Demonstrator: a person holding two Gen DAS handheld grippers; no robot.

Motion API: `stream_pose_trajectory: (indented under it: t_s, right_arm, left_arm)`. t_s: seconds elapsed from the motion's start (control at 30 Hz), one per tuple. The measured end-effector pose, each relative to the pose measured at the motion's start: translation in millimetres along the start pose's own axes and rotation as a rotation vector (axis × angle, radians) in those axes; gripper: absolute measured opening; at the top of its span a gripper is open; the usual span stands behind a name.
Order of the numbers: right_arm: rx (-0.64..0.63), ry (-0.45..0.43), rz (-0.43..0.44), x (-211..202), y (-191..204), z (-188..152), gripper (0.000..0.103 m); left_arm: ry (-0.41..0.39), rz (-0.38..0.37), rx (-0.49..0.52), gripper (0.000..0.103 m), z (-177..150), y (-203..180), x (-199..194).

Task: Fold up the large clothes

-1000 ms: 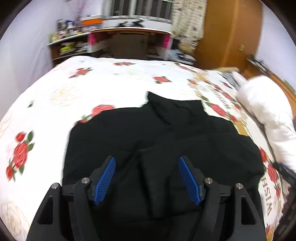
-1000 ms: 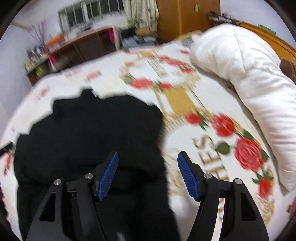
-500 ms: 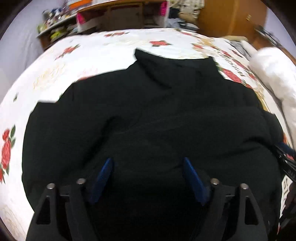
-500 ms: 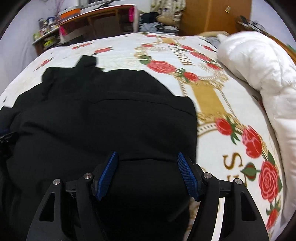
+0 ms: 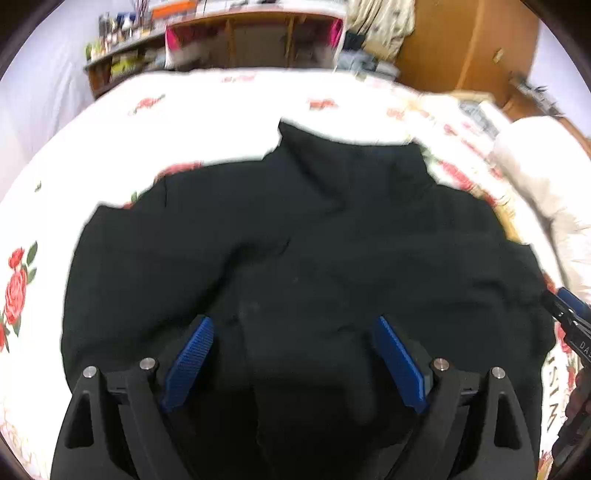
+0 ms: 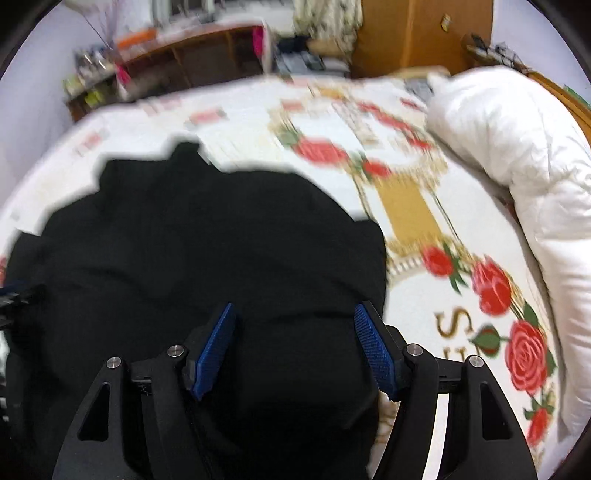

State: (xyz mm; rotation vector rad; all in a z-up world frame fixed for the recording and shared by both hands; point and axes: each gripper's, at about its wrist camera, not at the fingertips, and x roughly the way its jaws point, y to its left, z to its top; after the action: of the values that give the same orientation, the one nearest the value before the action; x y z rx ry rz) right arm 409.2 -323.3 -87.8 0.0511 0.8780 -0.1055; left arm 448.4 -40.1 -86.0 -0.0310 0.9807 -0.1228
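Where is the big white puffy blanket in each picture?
Left wrist view: the white duvet lies at the far right edge, past the black garment.
Right wrist view: the white duvet fills the upper right and runs down the right side, on the rose bedspread.
Shared landmark: the wooden wardrobe at the top, just left of the duvet in both views.

Bare bedspread (image 6: pixel 236 122) beyond (duvet (image 6: pixel 517 155) rightward)
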Motion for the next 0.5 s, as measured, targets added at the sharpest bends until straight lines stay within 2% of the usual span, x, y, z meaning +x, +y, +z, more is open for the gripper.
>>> stream_pose_trajectory:
  t_s: [0.07,0.13,0.2,0.23,0.27,0.37,0.5]
  right_arm:
    - [-0.028,-0.024,0.073,-7,15,4,0.067]
    - [-0.062,-0.004,0.153,-1,35,2,0.067]
    - [-0.122,0.088,0.120,26,55,-8,0.067]
    - [-0.143,0.141,0.089,41,61,-15,0.067]
    - [-0.149,0.155,0.075,51,64,-21,0.067]
    - [-0.121,0.122,0.083,45,61,-22,0.068]
    - [-0.112,0.048,0.088,8,55,-19,0.068]
  left_arm:
    - [-0.006,0.013,0.041,0.091,1,-6,-5]
    - [0.036,0.057,0.095,0.091,-1,-12,6]
    - [0.083,0.067,0.100,0.091,-6,-10,22]
    - [0.101,0.042,0.077,0.091,-8,-5,28]
    - [0.108,0.014,0.038,0.091,-11,1,30]
    - [0.098,-0.025,0.003,0.091,-14,11,23]
    - [0.033,-0.045,0.016,0.090,-22,17,-14]
